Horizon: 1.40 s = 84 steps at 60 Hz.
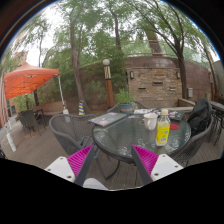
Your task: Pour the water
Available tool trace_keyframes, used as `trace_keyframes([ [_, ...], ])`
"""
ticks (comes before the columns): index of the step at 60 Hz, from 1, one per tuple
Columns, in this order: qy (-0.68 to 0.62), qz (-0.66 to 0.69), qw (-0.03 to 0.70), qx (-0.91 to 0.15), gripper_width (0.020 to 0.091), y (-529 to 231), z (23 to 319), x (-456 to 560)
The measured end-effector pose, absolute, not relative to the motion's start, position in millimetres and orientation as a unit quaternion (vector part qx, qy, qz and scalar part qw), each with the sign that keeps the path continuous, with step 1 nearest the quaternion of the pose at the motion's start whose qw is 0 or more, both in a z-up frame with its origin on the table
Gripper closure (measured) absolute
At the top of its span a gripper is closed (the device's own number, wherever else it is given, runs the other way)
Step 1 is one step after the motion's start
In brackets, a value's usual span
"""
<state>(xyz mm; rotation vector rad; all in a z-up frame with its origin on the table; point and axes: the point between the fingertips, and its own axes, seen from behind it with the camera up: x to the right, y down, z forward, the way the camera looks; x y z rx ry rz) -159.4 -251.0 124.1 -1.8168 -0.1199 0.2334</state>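
Stage: approach, nothing poured | gripper point(109, 163) fingers spread, empty | yellow bottle point(163, 128) and what may be a cup point(150, 121) on glass table point(125, 140), well ahead

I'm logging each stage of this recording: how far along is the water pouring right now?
Nothing looks done yet. The hand-held gripper is open and empty, short of the glass table. The yellow bottle stands upright on that table, untouched, with a white cup just behind it. In hand: only the approach. Left: grasp the bottle, tip it and pour, probably into the cup.
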Motion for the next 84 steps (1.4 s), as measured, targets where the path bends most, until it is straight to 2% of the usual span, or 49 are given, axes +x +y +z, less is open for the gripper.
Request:
trace_keyframes([
  [16, -0.049, 0.089, 0.628, -0.772, 0.0274, -238, 133, -134],
  [19, -0.05, 0.078, 0.635, -0.767, 0.0295, -227, 132, -119],
  [28, -0.013, 0.021, 0.646, -0.763, 0.0313, -186, 117, -46],
  [39, 0.021, -0.026, 0.637, -0.77, 0.0313, -111, 85, 25],
  [53, 0.03, -0.061, 0.651, -0.756, 0.0316, -30, 73, 59],
  [55, 0.027, -0.059, 0.652, -0.756, 0.0349, -22, 73, 58],
  [56, 0.024, -0.057, 0.652, -0.756, 0.0393, -19, 73, 56],
  [59, 0.024, -0.065, 0.646, -0.76, 0.06, -12, 64, 58],
  [68, 0.056, -0.041, 0.663, -0.745, 0.0622, -14, 65, 56],
  [75, 0.052, -0.03, 0.658, -0.75, 0.0699, -15, 65, 57],
  [78, 0.048, -0.028, 0.651, -0.757, 0.07, -15, 65, 57],
  [79, 0.044, -0.029, 0.649, -0.759, 0.0732, -15, 67, 59],
  [84, 0.008, -0.088, 0.65, -0.755, 0.0732, -7, 87, 87],
])
